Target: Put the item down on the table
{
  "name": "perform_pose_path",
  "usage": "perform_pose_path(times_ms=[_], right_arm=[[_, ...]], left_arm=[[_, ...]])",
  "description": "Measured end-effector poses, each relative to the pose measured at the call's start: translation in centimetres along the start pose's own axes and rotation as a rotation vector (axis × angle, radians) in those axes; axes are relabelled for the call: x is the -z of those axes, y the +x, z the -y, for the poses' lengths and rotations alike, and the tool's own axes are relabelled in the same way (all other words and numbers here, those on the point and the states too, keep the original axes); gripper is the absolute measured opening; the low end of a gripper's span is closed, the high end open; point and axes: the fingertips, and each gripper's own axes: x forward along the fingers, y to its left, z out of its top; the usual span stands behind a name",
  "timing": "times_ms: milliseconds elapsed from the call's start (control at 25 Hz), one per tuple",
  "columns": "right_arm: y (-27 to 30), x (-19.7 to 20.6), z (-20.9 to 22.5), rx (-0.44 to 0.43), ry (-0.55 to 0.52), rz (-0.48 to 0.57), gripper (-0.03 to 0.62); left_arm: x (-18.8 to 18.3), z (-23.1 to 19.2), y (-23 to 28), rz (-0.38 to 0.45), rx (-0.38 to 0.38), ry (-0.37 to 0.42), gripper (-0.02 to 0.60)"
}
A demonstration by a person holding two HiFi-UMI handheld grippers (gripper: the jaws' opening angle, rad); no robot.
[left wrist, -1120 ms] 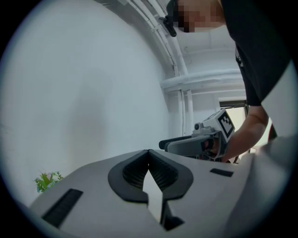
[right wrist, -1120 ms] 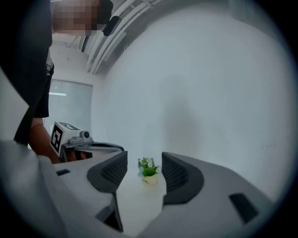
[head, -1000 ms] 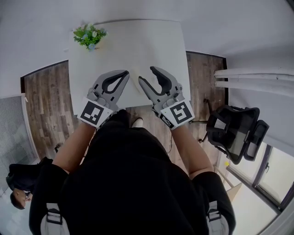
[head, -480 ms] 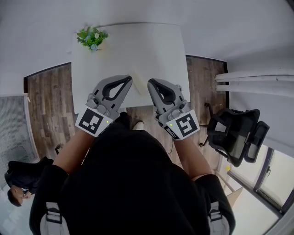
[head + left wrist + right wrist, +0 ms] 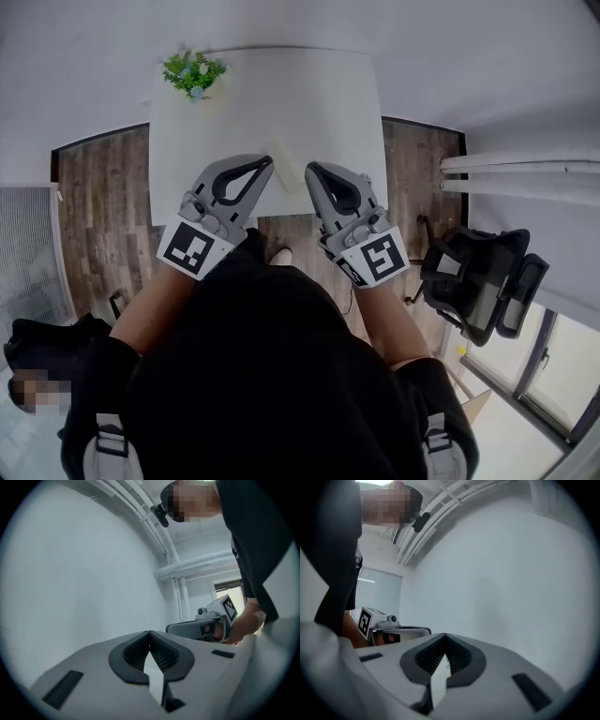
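Below the head camera, a white rectangular desk [image 5: 281, 103] fills the middle of the view over a brown wood-plank floor [image 5: 103, 206], and a black office chair [image 5: 478, 281] stands well apart at the right. At the desk's near edge the person holds both tools level. The grey left gripper [image 5: 266, 162] has its jaws pressed together on nothing. The grey right gripper [image 5: 310, 169] has jaws that have just been closing and now meet tip to tip, also with nothing between them. Each gripper's own view shows only pale background through the gap behind the tips. A small green leafy plant with pale flowers [image 5: 193, 71] sits at the far left corner of the desk. It is the only thing here that might stand in a container, and its pot is too small to make out. Smallest of all, a pale cream flat item [image 5: 284, 157] lies on the desk just ahead of and between the two sets of jaws, free of both. What it is cannot be told. The task looks finished: the item rests on the desk, and nothing seems left but drawing the hands away.
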Motion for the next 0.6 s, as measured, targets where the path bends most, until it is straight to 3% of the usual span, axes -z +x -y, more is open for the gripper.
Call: perform_pose_path(times_ms=[600], right_arm=[[0.3, 0.07, -0.51, -0.017, -0.001, -0.005, 0.002]], left_arm=[[-0.26, 0.15, -0.07, 0.011, -0.011, -0.008, -0.006]])
